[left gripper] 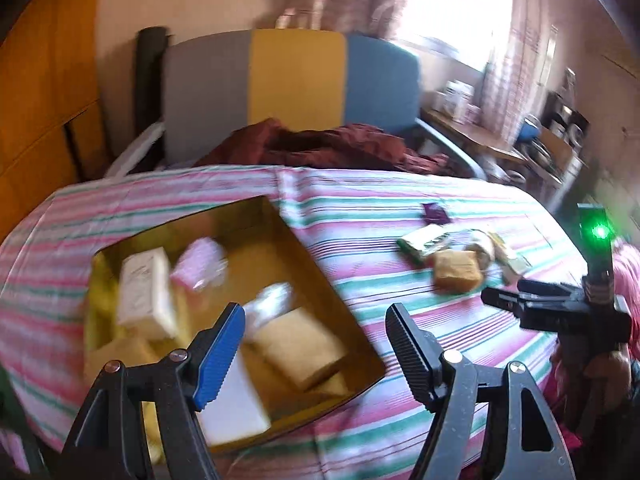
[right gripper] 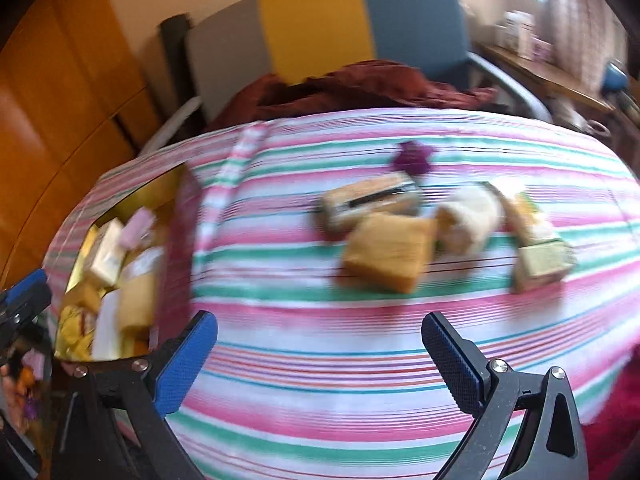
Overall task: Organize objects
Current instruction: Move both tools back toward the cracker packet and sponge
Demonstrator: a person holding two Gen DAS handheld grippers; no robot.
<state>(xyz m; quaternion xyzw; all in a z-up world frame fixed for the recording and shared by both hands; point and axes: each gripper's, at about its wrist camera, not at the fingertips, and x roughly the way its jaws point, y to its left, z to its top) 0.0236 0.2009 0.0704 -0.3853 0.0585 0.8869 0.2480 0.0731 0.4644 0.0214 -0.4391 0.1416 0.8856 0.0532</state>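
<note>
Several packets (right gripper: pixel 386 258) beyond empty jaws

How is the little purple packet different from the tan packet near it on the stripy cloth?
The purple packet is small and dark; the tan packet is much bigger and pale brown. The purple packet lies alone, farther back; the tan packet sits among other packets. Both lie on the striped cloth, outside the box.

Gold-lined open box (left gripper: pixel 352 322) on the striped cloth, already holding a white carton (left gripper: pixel 146 294), pink packet (left gripper: pixel 200 264) and tan block (left gripper: pixel 298 346). Right of the box, well apart: loose tan block (right gripper: pixel 386 256), green-white packet (left gripper: pixel 424 242), small purple wrapper (right gripper: pixel 412 158).
</note>
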